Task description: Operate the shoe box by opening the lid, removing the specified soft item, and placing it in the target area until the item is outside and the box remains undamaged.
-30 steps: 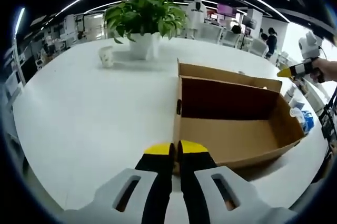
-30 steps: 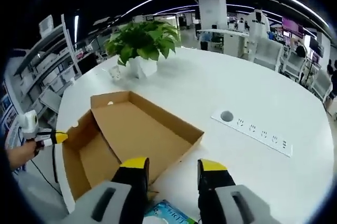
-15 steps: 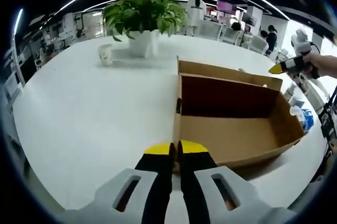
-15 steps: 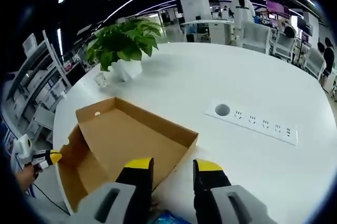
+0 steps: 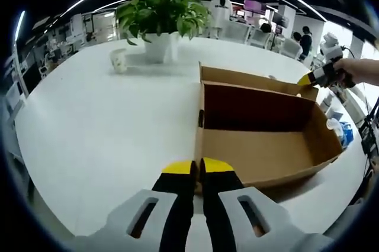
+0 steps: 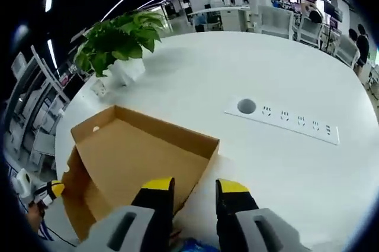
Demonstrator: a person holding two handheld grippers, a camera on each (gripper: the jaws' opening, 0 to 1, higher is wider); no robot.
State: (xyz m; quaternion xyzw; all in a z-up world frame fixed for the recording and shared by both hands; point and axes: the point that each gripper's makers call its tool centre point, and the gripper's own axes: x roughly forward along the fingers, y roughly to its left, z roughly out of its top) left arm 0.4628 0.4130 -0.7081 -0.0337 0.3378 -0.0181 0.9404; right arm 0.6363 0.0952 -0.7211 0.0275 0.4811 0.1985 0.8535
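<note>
The brown cardboard shoe box [image 5: 254, 113] lies open on the white table [image 5: 89, 128], its inside bare. My left gripper [image 5: 197, 167] is shut on the near corner wall of the box. The right gripper [image 5: 311, 78], held by a hand, hovers at the box's far right corner. In the right gripper view the box [image 6: 136, 163] sits just ahead of my right gripper [image 6: 194, 187], whose jaws stand open and hold nothing. A blue-and-white soft pack [image 5: 343, 133] lies on the table outside the box's right end; its edge [image 6: 189, 245] peeks out low between the right jaws. The left gripper [image 6: 50, 188] shows at the box's left corner.
A potted plant [image 5: 160, 18] and a small paper cup [image 5: 118, 61] stand at the far side of the table. A white socket strip [image 6: 284, 126] is set into the tabletop right of the box. Office desks and people are in the background.
The right gripper has moved in toward the box's far right corner and its jaws have narrowed a little. The left gripper and the box have stayed put.
</note>
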